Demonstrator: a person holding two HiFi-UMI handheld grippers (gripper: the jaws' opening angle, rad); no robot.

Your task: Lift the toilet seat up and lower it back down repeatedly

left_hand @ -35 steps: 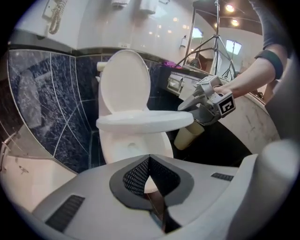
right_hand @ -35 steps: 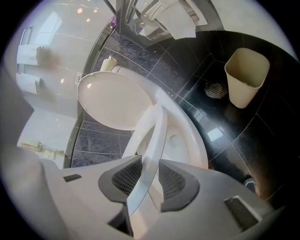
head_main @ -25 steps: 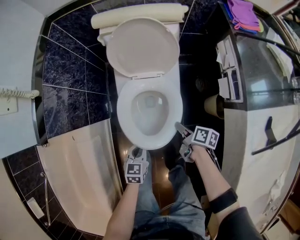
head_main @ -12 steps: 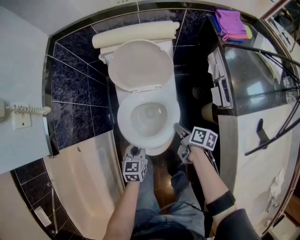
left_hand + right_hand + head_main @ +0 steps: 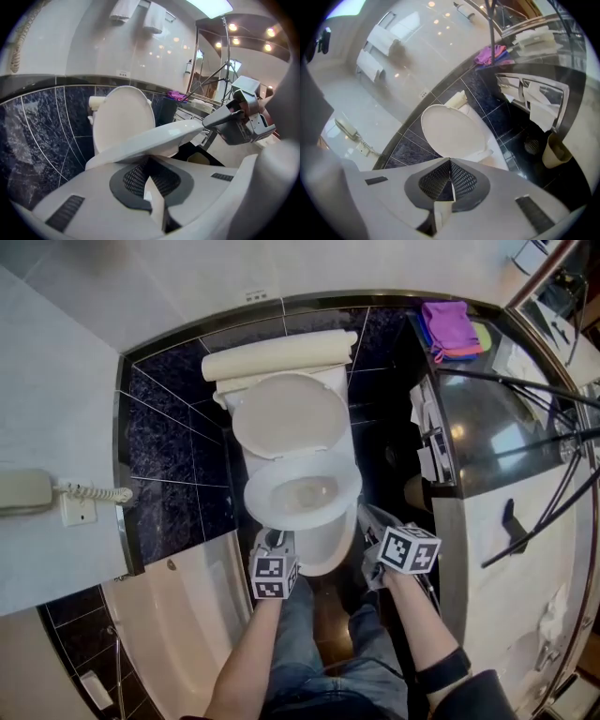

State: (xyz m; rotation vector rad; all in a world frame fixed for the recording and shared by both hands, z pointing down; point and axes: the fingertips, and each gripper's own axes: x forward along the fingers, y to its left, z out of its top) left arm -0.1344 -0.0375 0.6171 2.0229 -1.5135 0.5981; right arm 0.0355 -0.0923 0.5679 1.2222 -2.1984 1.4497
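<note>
A white toilet stands against the dark tiled wall, its lid (image 5: 289,415) upright against the tank. The seat ring (image 5: 302,493) is tilted, its front lifted a little off the bowl (image 5: 323,545). My left gripper (image 5: 273,542) is shut, its tips under the seat's front edge; in the left gripper view the seat (image 5: 154,138) slants just above the closed jaws of the left gripper (image 5: 149,164). My right gripper (image 5: 367,515) is shut on nothing, just off the seat's right front edge. The right gripper view shows the lid (image 5: 452,129) beyond the right gripper (image 5: 451,164).
A bathtub (image 5: 178,615) lies to the left, below a wall phone (image 5: 37,491). On the right are a dark counter (image 5: 487,418) with a purple cloth (image 5: 448,329), a paper roll (image 5: 417,491) and tripod legs (image 5: 525,381). The person's jeans (image 5: 319,643) fill the floor in front.
The right gripper's jaws have closed. The left gripper has moved up to the seat's front edge, and the seat's front now stands off the bowl. The head view has tilted upward.
</note>
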